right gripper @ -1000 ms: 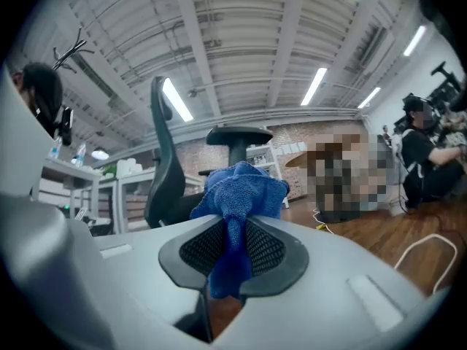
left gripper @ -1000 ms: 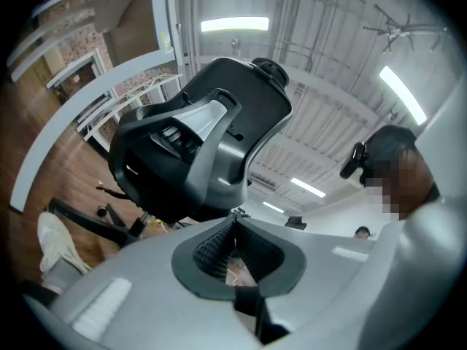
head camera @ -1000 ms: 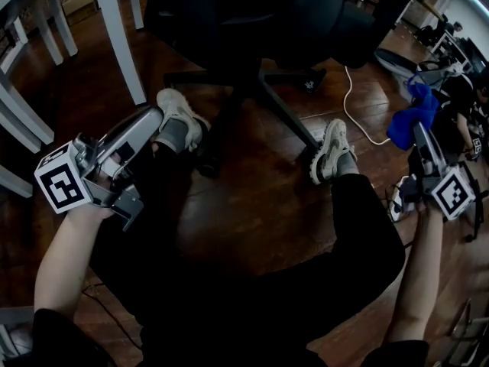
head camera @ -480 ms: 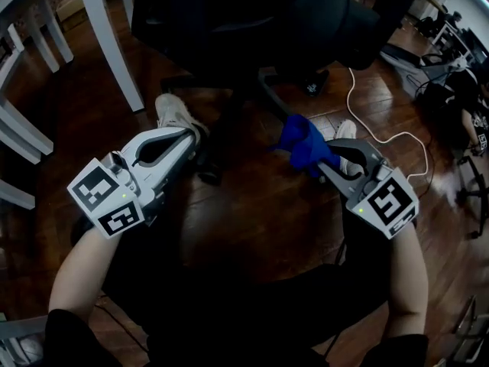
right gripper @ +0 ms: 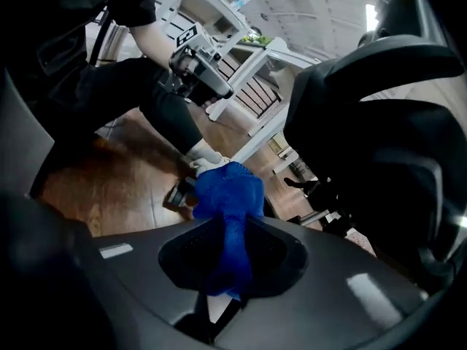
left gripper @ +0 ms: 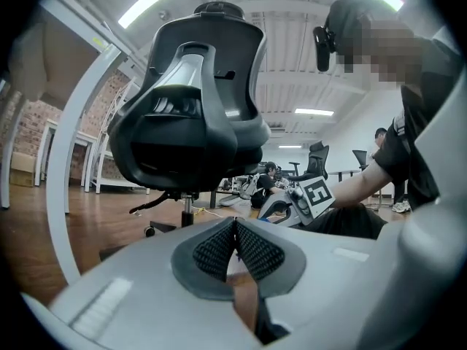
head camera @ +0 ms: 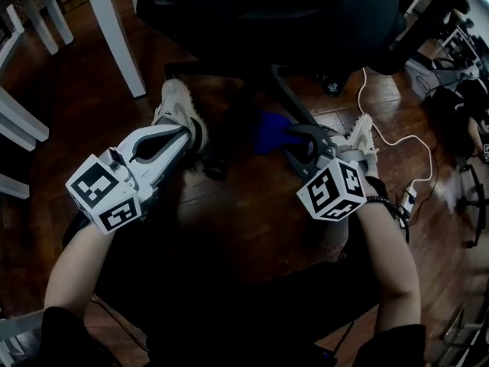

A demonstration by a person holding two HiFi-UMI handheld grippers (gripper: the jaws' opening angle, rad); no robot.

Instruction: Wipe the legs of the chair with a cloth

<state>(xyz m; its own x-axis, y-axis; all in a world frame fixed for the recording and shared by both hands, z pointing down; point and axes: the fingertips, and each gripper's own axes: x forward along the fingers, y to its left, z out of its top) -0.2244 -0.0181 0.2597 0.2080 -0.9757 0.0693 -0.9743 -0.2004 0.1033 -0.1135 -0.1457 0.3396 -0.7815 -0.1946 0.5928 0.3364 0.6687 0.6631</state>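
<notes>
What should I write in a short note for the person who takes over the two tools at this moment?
Left tool: shut and empty, held low in front of the chair.
Right tool: shut on the blue cloth.
The cloth is down at the chair's base, beside one leg; whether it touches the leg cannot be told.
Done: the cloth is gripped and at the base.
Left: wiping the legs, as far as these pictures tell.

White table leg, white cable, wooden floor
</notes>
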